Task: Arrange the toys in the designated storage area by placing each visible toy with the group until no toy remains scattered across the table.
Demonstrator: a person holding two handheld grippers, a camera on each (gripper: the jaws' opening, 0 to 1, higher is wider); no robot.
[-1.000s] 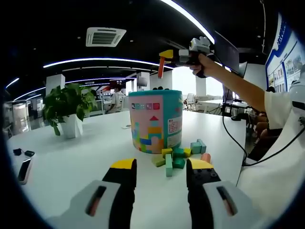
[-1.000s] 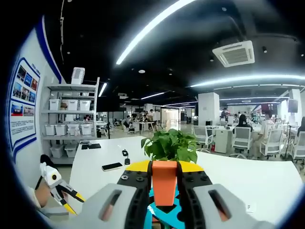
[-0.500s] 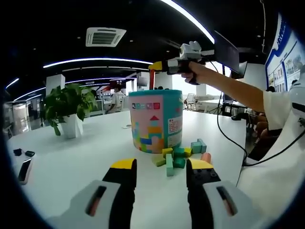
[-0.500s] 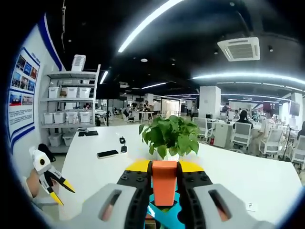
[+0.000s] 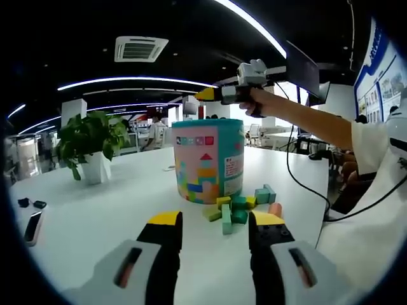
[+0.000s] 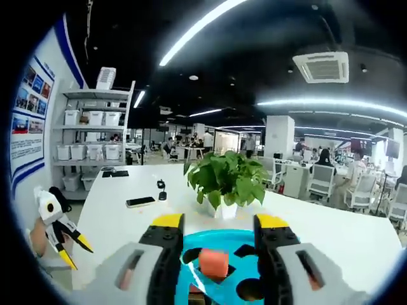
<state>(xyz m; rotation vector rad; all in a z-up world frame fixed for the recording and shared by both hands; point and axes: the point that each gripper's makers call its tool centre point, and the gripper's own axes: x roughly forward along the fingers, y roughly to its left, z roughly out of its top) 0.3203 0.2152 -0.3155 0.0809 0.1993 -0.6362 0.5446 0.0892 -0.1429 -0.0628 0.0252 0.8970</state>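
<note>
On the white table (image 5: 95,216), centre of the left gripper view: a tall teal-rimmed toy canister (image 5: 208,160) printed with coloured blocks, standing upright. Just beside its near right base, a small cluster of loose blocks (image 5: 236,206) in green, teal and yellow, some touching one another, with a pinkish piece (image 5: 275,208) at the near right edge of the cluster. Nearer still, rising from the bottom of that view, the left gripper (image 5: 215,235), yellow-tipped jaws set wide apart, nothing between them, well short of the blocks. Far left on the table, a potted plant (image 5: 92,143) in a white pot; at the left edge, a phone (image 5: 32,226) lying flat and small dark items beside it. Above the canister, held in a person's hand on an outstretched arm, the right gripper (image 5: 210,95), reaching in from the right with its yellow tips over the canister's top.

Seen from the right gripper view: right gripper (image 6: 216,223) jaws spread wide, empty, directly above the canister's teal lid (image 6: 219,264) with shaped cut-out holes. Sitting at one of those holes, between the jaws but apart from them, an orange block (image 6: 213,262); whether resting on the lid or partly through the hole, cannot tell. Beyond the lid, the potted plant (image 6: 226,181) and the phone (image 6: 140,201) on the table. At far left, the left gripper (image 6: 63,238) held low, its jaws apart.
</note>
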